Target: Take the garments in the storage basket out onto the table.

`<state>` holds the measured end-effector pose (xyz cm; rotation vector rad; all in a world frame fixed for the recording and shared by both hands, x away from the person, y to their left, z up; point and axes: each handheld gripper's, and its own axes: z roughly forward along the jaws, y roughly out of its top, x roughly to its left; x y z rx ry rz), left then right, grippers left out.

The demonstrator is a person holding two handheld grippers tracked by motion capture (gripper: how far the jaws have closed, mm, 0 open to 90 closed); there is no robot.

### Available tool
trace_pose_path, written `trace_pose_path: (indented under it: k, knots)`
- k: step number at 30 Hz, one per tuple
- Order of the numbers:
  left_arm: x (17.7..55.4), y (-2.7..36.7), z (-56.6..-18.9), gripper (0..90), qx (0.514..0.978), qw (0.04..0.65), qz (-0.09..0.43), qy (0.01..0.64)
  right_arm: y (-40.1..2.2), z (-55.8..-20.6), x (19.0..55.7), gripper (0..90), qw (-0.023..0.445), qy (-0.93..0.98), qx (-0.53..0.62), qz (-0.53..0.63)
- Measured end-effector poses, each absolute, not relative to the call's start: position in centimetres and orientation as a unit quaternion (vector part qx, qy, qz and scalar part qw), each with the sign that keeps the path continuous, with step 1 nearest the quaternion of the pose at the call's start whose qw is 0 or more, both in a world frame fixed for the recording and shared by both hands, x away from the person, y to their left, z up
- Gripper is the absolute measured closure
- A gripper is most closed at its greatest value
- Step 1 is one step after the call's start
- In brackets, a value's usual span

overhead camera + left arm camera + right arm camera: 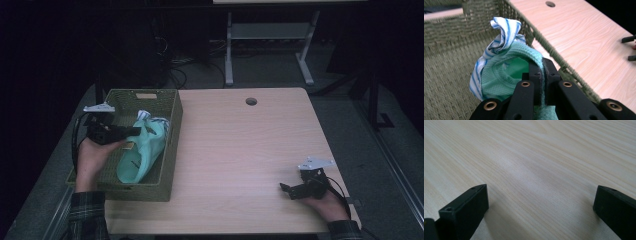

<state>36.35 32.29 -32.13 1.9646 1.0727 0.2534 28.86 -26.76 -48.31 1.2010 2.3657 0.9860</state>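
Left gripper (541, 82): my jaws pinch the green cloth (506, 75) to lift it from the basket (170, 145).
Right gripper (295, 190): my jaws spread, resting idle on the table (240, 150).

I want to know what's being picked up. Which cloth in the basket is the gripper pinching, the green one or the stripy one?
The green cloth. The left gripper is shut on its fold. The striped cloth sits bunched behind it, unpinched.

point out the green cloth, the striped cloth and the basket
green cloth (499, 80), left gripper view, its waffle-textured fold
striped cloth (505, 28), left gripper view, its raised top twist
basket (167, 165), high view, its right wall
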Motion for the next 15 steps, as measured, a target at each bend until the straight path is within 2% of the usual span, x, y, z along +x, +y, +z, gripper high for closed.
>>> trace_pose_path:
  k: [15]
  knots:
    - [36.5, 30.8, -27.5, 86.3, 0.791, 0.450, 0.125, 0.396, -26.7, -48.3, 28.9, 0.0, 0.156, 0.825, 0.421, 0.344]
